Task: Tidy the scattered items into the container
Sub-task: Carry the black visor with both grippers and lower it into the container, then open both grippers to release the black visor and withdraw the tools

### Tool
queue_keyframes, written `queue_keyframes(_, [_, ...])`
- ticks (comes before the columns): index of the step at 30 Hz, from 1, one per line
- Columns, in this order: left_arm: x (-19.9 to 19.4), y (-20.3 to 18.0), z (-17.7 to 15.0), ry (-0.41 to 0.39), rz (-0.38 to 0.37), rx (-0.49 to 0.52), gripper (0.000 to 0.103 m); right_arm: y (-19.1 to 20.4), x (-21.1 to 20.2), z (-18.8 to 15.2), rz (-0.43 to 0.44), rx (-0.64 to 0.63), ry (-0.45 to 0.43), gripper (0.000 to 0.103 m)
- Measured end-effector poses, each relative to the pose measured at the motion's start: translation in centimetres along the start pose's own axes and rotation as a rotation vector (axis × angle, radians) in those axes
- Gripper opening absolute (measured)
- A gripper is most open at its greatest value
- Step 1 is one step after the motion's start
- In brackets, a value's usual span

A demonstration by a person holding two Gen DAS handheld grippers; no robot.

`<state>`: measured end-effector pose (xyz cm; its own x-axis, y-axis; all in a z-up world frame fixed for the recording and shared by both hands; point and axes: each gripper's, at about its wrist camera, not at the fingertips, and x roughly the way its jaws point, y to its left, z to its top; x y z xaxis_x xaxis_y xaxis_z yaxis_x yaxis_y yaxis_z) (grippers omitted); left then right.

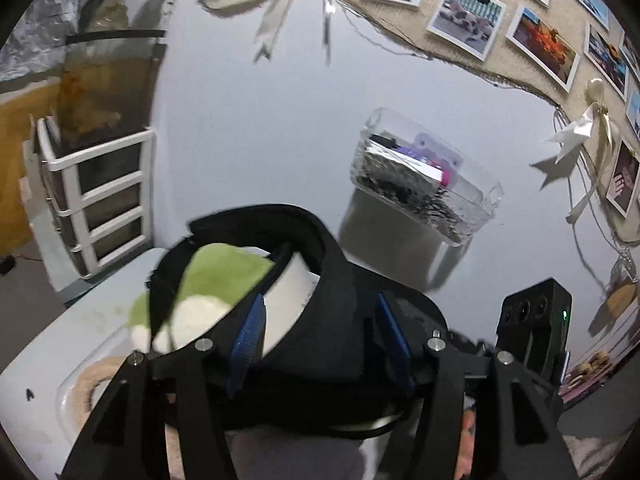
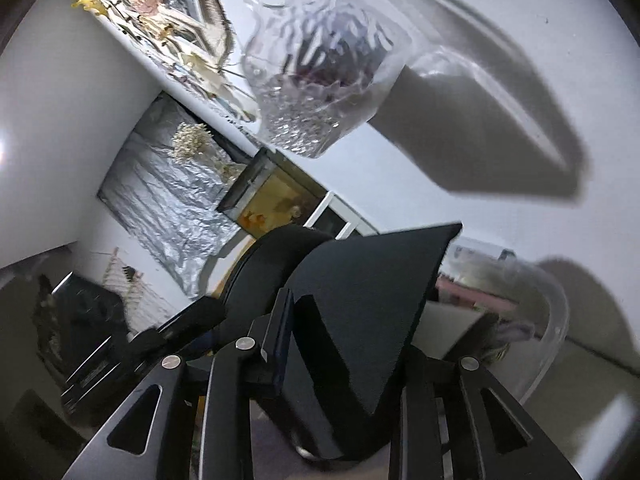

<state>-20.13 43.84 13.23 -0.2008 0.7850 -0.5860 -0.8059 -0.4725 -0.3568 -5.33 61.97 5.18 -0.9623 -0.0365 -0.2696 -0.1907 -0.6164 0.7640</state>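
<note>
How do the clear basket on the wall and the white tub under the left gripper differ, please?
The clear basket is see-through textured plastic; the white tub is opaque and smooth. The clear basket sits high against the wall, while the white tub lies low beneath the left gripper. The clear basket holds dark and purple bits; the white tub holds a green and white plush. Both are open-topped and already hold things.

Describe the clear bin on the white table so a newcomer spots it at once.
On the white table, right of the white drawer rack, sits the clear bin. It is a ribbed transparent tray holding purple and dark items, unlike the opaque white container near the left gripper.
</note>
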Motion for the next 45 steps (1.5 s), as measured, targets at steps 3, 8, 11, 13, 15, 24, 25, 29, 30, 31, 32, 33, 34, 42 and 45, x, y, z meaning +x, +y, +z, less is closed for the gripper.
queue_keyframes(3, [-0.6,0.8,-0.5,-0.001,0.047,-0.007,0.057,-0.1,0.3,0.2,-0.007,-0.001,0.011,0.027])
queue_keyframes(8, [0.1,1.9,-0.7,0.000,0.084,-0.004,0.060,0.1,0.0,0.1,-0.018,-0.020,0.052,0.046])
queue_keyframes(11, [0.5,1.6,-0.7,0.002,0.102,0.013,0.060,0.7,-1.0,-0.2,-0.043,-0.049,0.053,0.087])
queue_keyframes(13, [0.8,1.7,-0.8,0.001,0.116,0.019,0.060,1.2,-1.8,-0.5,-0.058,-0.069,0.047,0.088])
queue_keyframes(15, [0.9,1.9,-0.8,0.000,0.115,0.017,0.060,1.2,-2.6,-0.8,-0.073,-0.073,0.038,0.088])
queue_keyframes(24, [-0.7,0.7,-0.9,-0.056,0.168,0.036,0.076,0.7,-4.4,-1.7,-0.178,-0.048,0.062,0.088])
queue_keyframes(25, [-1.0,0.4,-0.9,-0.066,0.178,0.040,0.080,0.6,-4.5,-1.9,-0.188,-0.047,0.061,0.088])
queue_keyframes(29, [-2.6,-0.7,-1.2,-0.128,0.241,0.061,0.100,1.1,-4.9,-2.5,-0.224,-0.084,0.058,0.103])
queue_keyframes(30, [-3.0,-1.1,-1.3,-0.148,0.264,0.072,0.102,1.3,-5.1,-2.7,-0.230,-0.105,0.053,0.103])
queue_keyframes(31, [-3.3,-1.3,-1.3,-0.156,0.277,0.079,0.102,1.6,-5.4,-2.9,-0.236,-0.130,0.045,0.103])
queue_keyframes(32, [-3.5,-1.5,-1.4,-0.161,0.288,0.086,0.102,1.9,-5.8,-3.1,-0.241,-0.154,0.037,0.103])
queue_keyframes(33, [-3.7,-1.6,-1.4,-0.164,0.296,0.089,0.102,2.3,-6.0,-3.3,-0.249,-0.180,0.026,0.103])
queue_keyframes(34, [-3.9,-1.6,-1.4,-0.166,0.304,0.091,0.102,2.7,-6.3,-3.4,-0.260,-0.208,0.013,0.103])
queue_keyframes(42, [-4.5,-0.8,-2.1,-0.164,0.319,0.057,0.102,3.7,-6.8,-2.9,-0.305,-0.267,-0.023,0.103])
queue_keyframes(45, [-4.2,0.0,-2.3,-0.149,0.322,0.035,0.102,4.3,-7.4,-2.4,-0.300,-0.306,-0.062,0.103])
